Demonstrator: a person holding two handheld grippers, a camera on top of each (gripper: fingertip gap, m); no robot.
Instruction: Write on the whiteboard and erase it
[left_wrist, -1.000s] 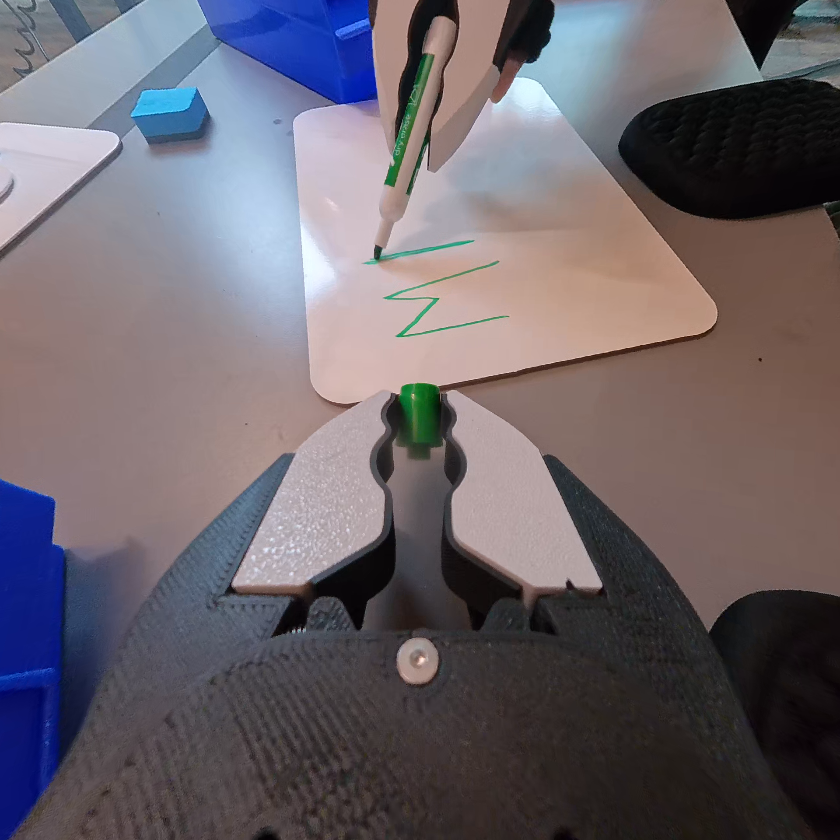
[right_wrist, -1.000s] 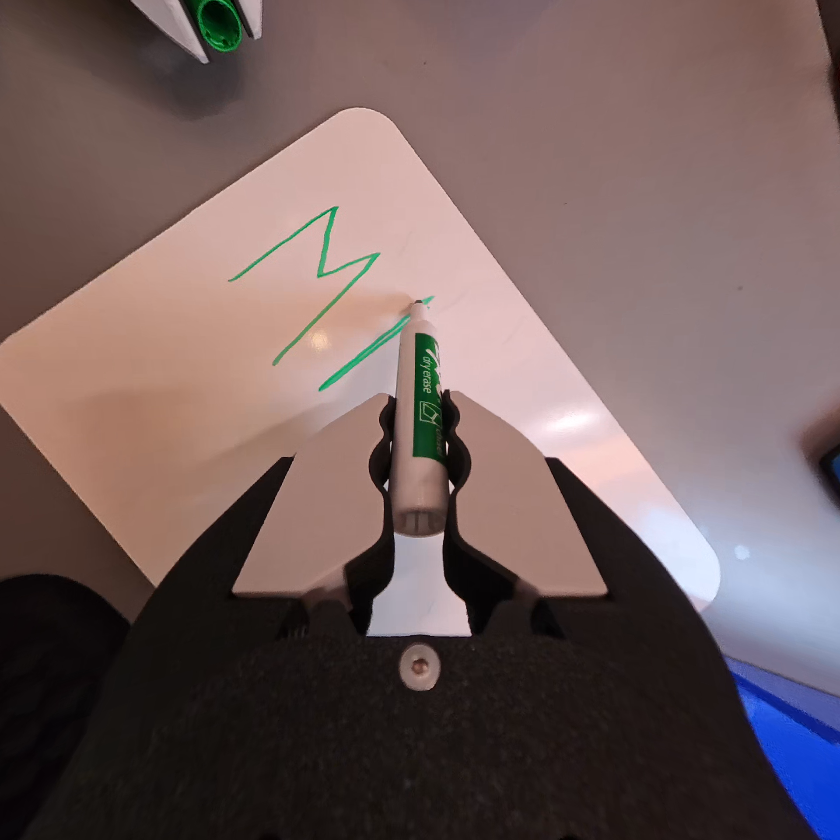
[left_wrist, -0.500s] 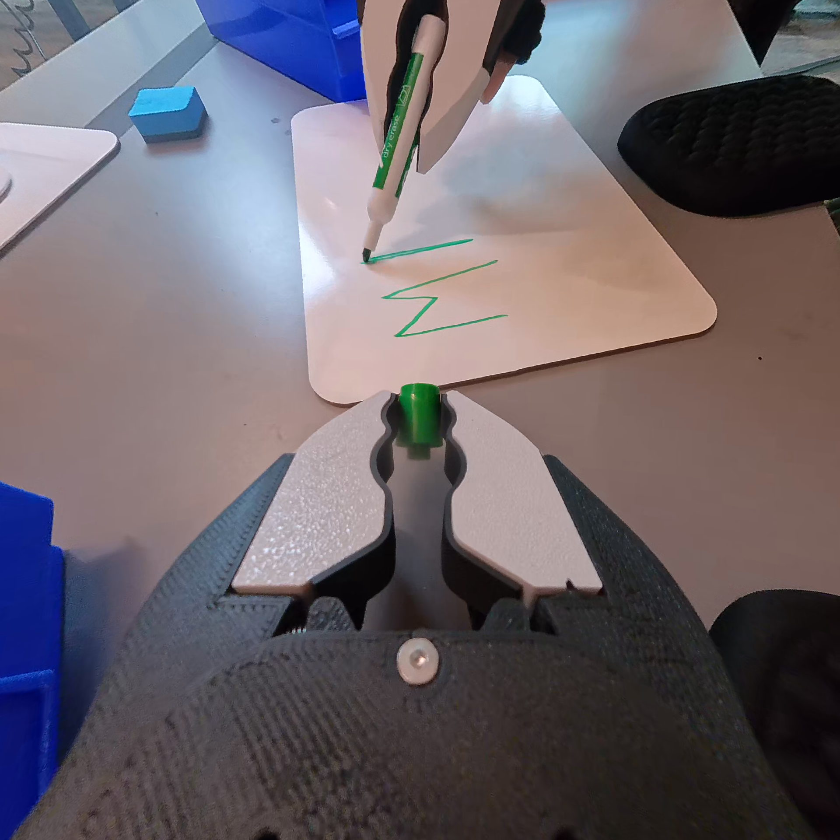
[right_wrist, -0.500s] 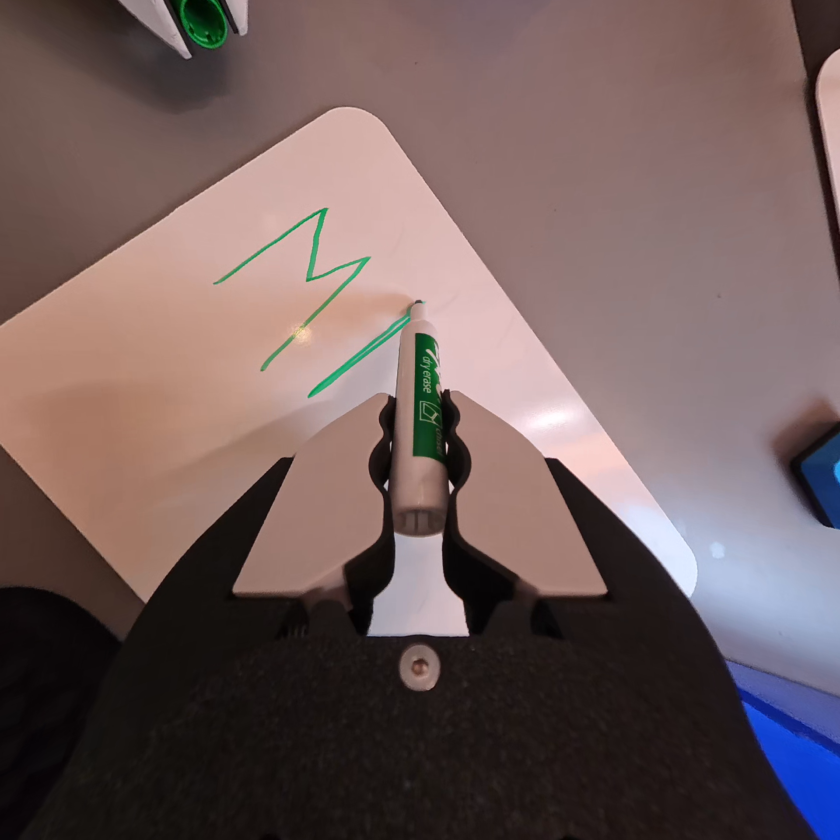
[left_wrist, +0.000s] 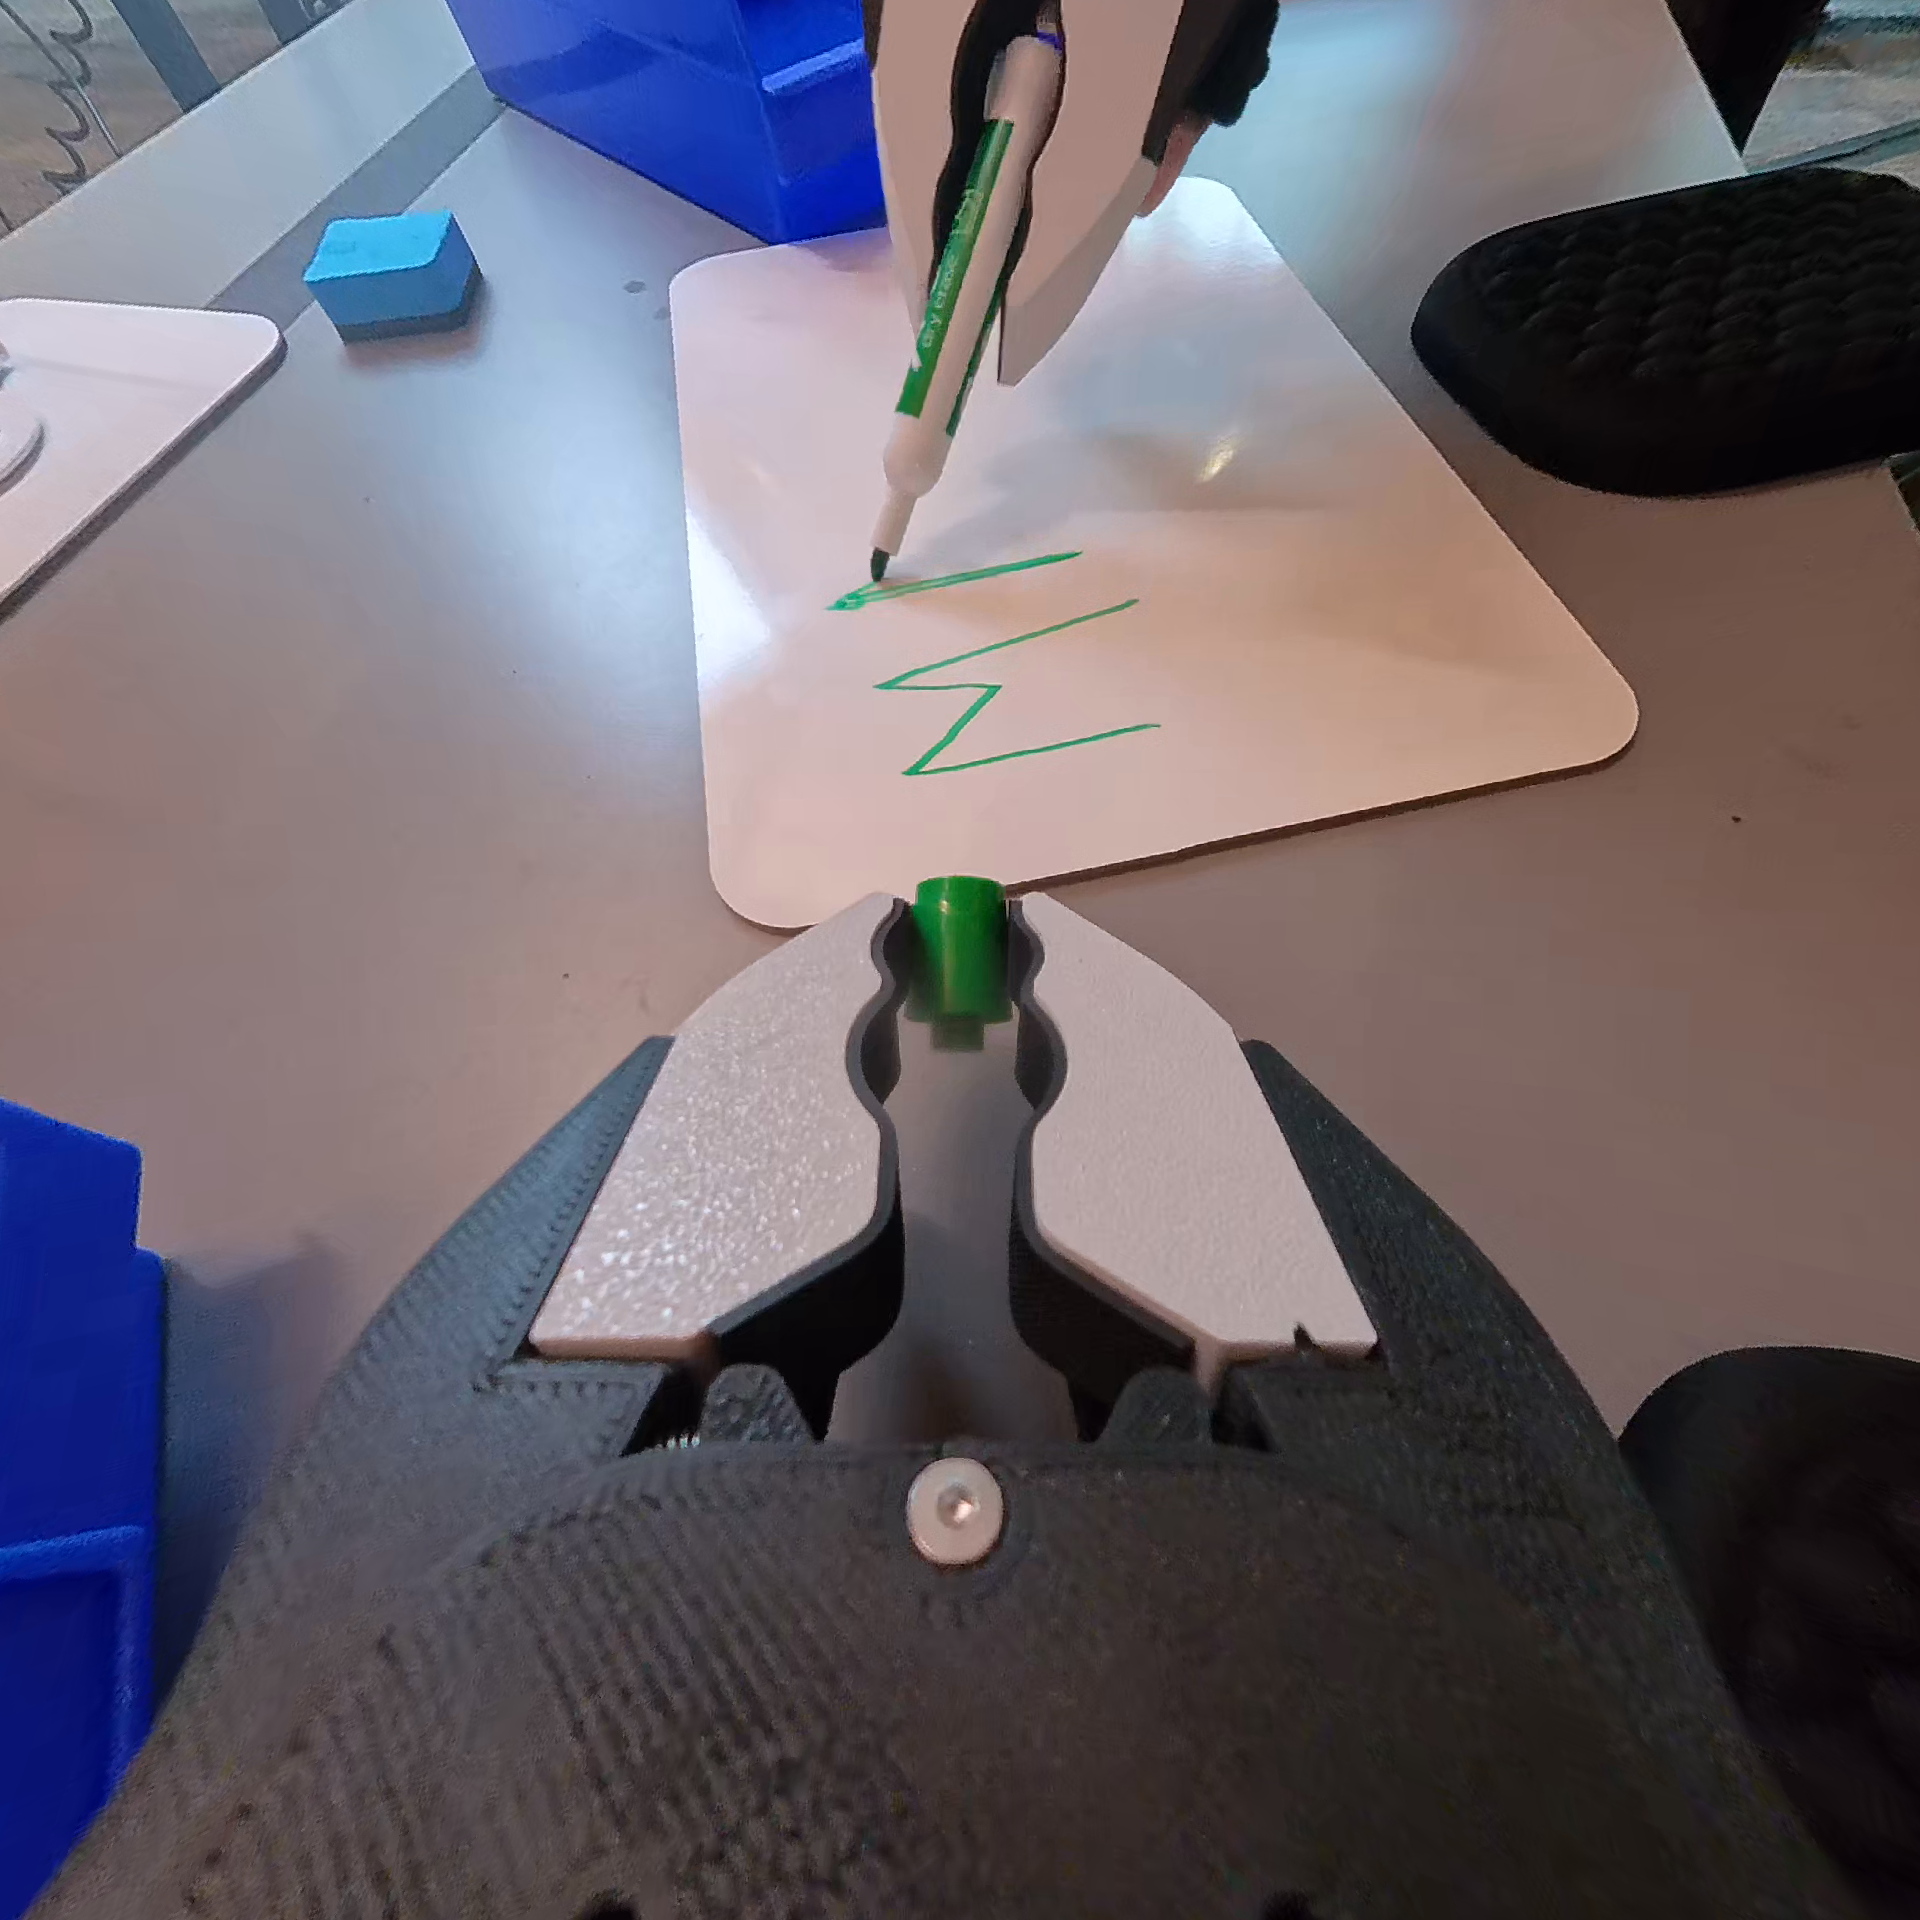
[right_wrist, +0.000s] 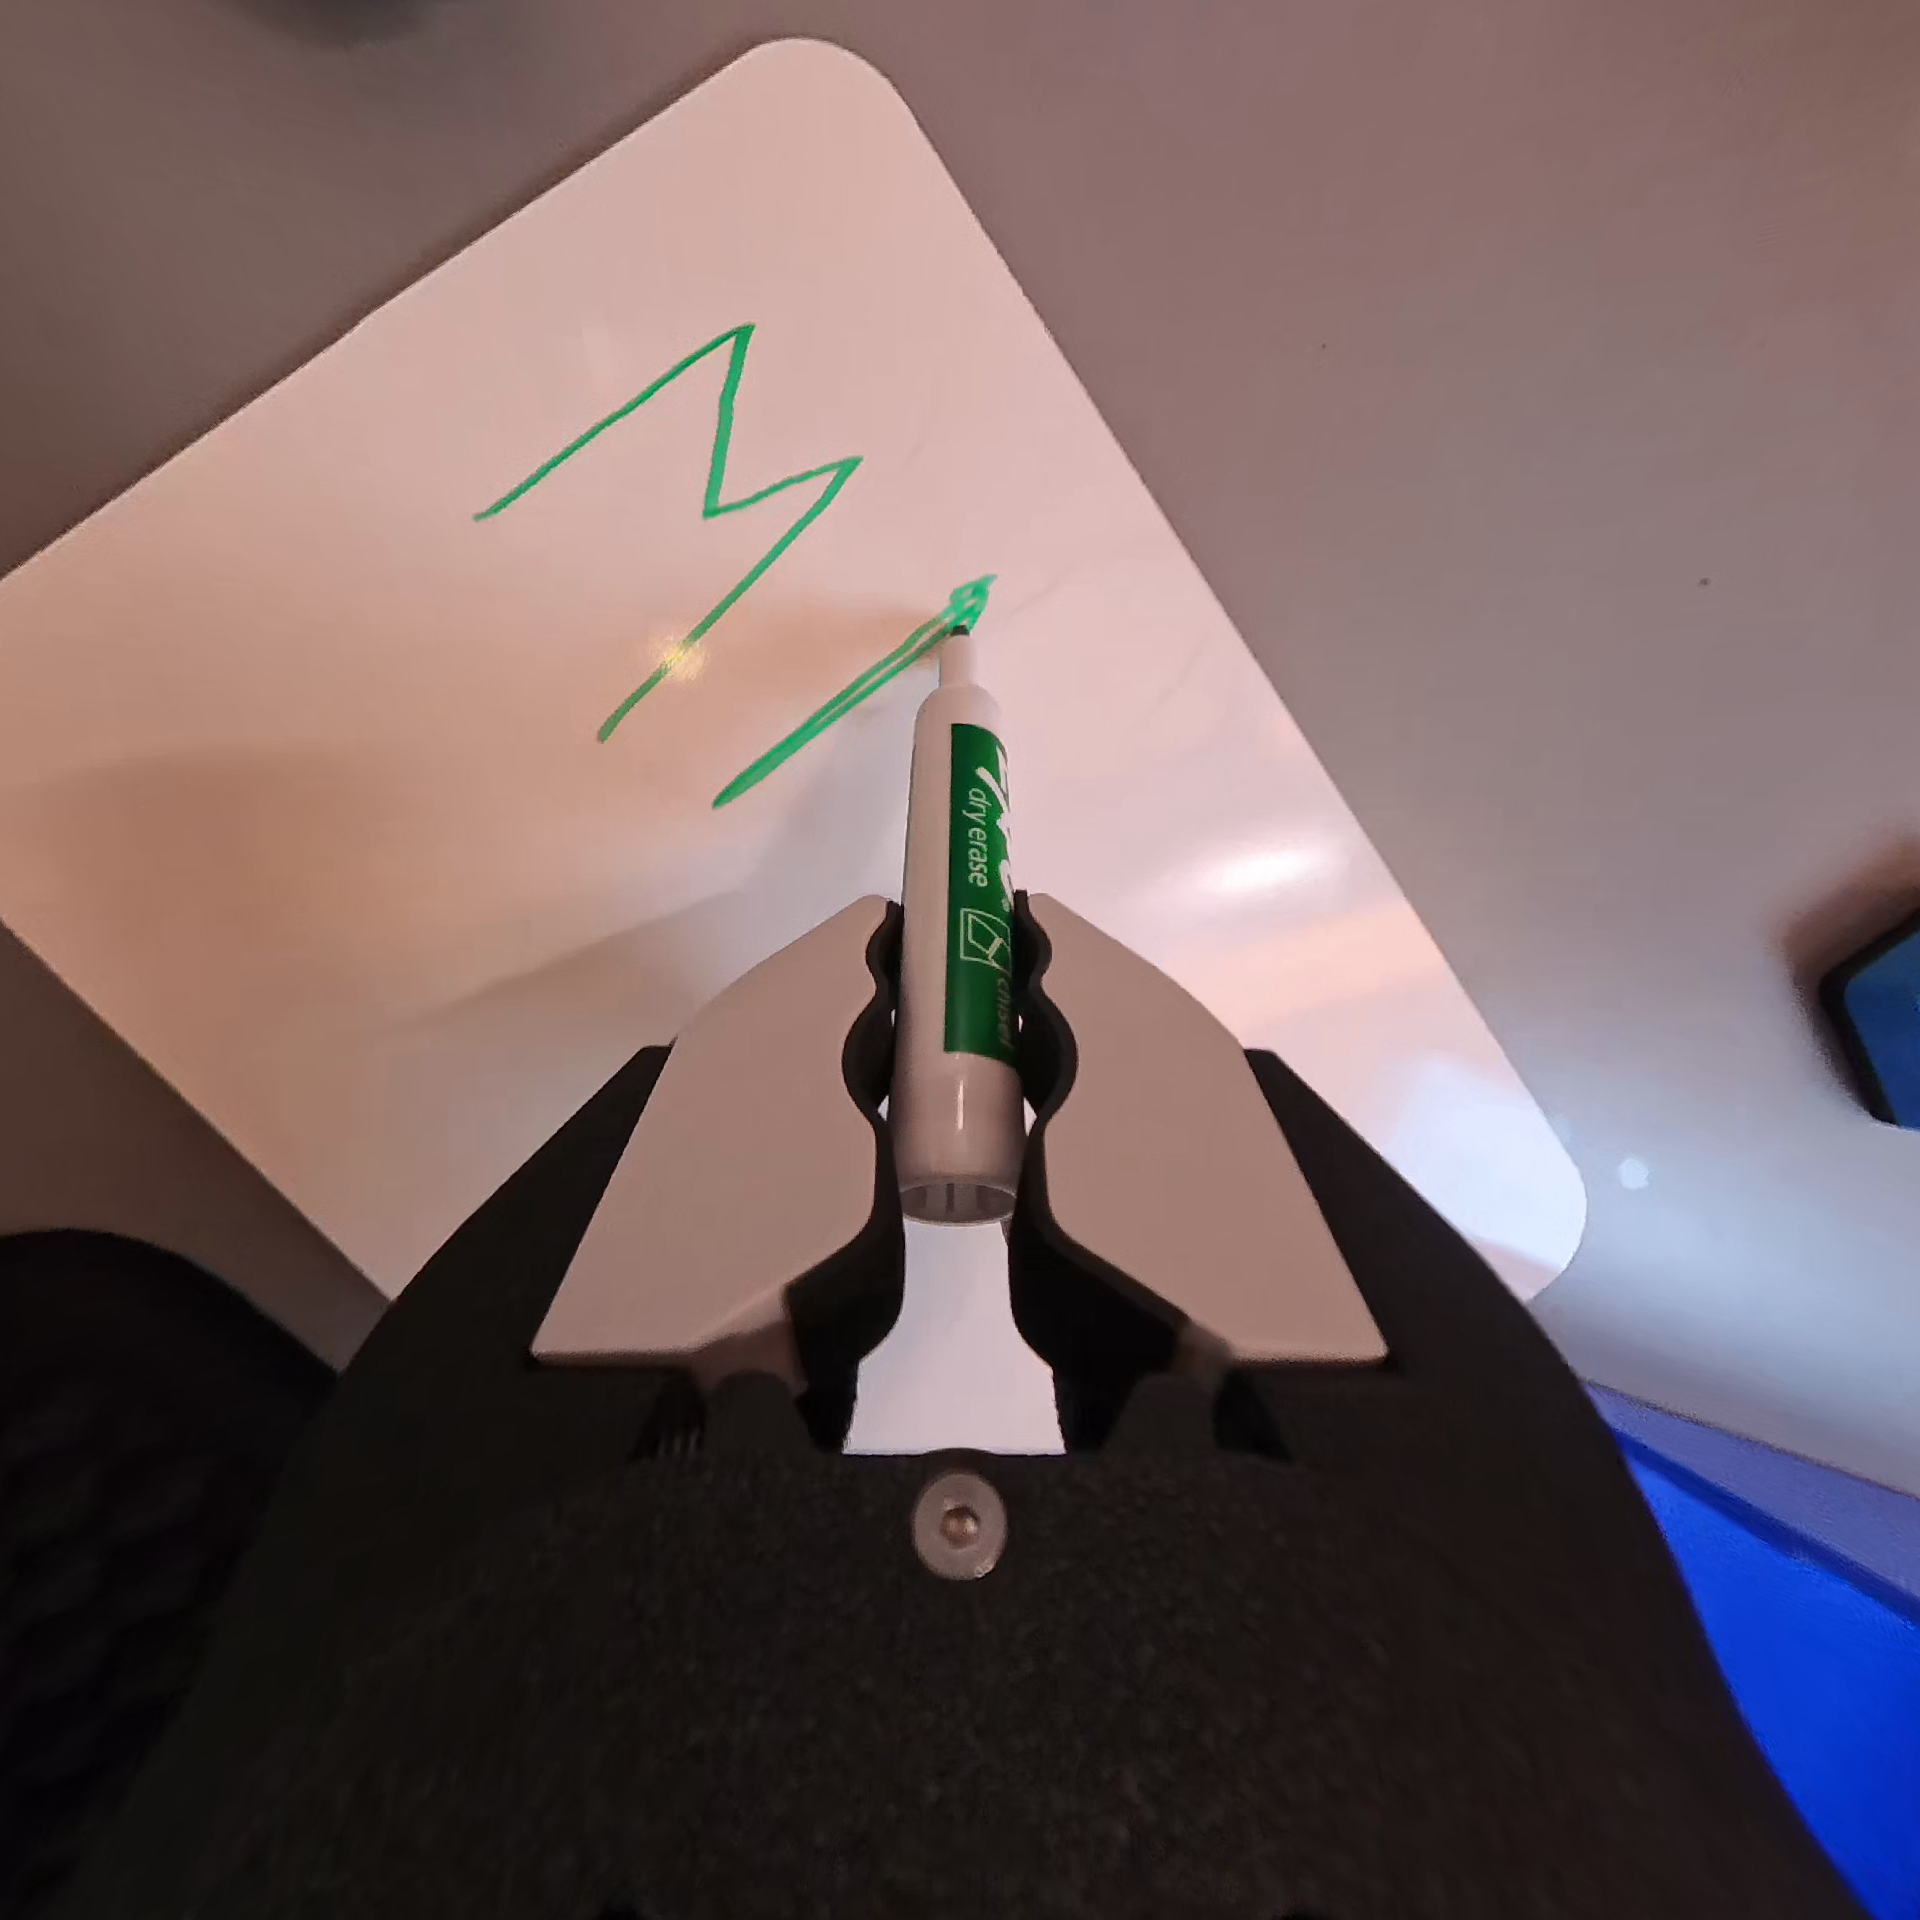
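The flat white whiteboard with rounded corners (left_wrist: 1195, 582) lies on the smooth grey tabletop (left_wrist: 364, 727). The right gripper (right_wrist: 956, 914) is pinched on the white-barrelled green dry-erase marker (right_wrist: 951, 883), its two pale fingers pressed against the barrel on either side. The marker slants down to the board, and its dark tip touches the surface at the end of a green stroke (left_wrist: 966, 577) (that stroke looks doubled near the tip, as two lines run almost on top of each other). Beside it, nearer the left gripper, a green zigzag line (left_wrist: 1008, 691) is drawn on the whiteboard, apart from the stroke under the tip.

The left gripper (left_wrist: 958, 935) is clamped on the small green marker cap (left_wrist: 958, 951), which stands between its fingertips just off the near edge of the whiteboard. In the left wrist view the right gripper (left_wrist: 997, 260) comes down from the top of the frame, the marker (left_wrist: 940, 332) held between its fingers.

A small blue block eraser with a dark base (left_wrist: 393, 272) sits on the tabletop, well apart from the whiteboard, to its left in the left wrist view. A blue plastic bin (left_wrist: 686, 94) stands just behind the board's far edge, and a second white board (left_wrist: 125, 384) lies at the left edge. A black textured pad (left_wrist: 1683, 332) rests to the right of the whiteboard.
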